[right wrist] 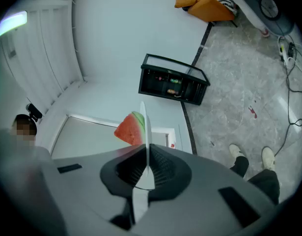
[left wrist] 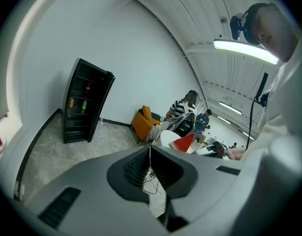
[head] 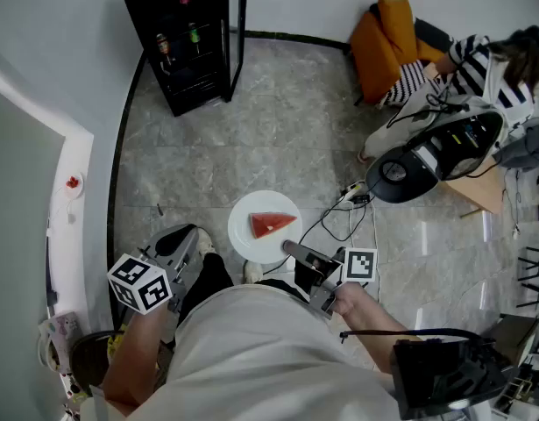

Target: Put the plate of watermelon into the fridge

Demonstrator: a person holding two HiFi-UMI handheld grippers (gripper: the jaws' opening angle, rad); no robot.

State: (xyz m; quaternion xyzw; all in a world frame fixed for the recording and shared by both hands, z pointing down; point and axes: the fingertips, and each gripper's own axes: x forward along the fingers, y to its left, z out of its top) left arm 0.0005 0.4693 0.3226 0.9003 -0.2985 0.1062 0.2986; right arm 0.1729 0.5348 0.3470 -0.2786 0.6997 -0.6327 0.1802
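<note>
My right gripper (right wrist: 147, 168) is clamped tight on the rim of the white plate (head: 278, 203). In the right gripper view the plate runs edge-on straight up between the two jaws. A watermelon slice (head: 271, 224) lies on the plate, red flesh up, a little green rind showing in the right gripper view. I hold the plate out roughly level in front of my body, over the grey tiled floor (head: 278, 130). The black fridge (head: 177, 51) stands against the far wall, well apart from the plate, with bottles showing on its shelves; I can't tell how far its door stands open. My left gripper (head: 188, 235) sits low at my left side, beside the plate but not touching it. Its jaws are together with nothing between them, going by the left gripper view. My shoes (head: 251, 272) show under the plate. Cables (head: 348, 202) trail on the floor to the right of it. An orange chair (head: 383, 42) and a person in a striped top (head: 466, 64) are at the far right.
</note>
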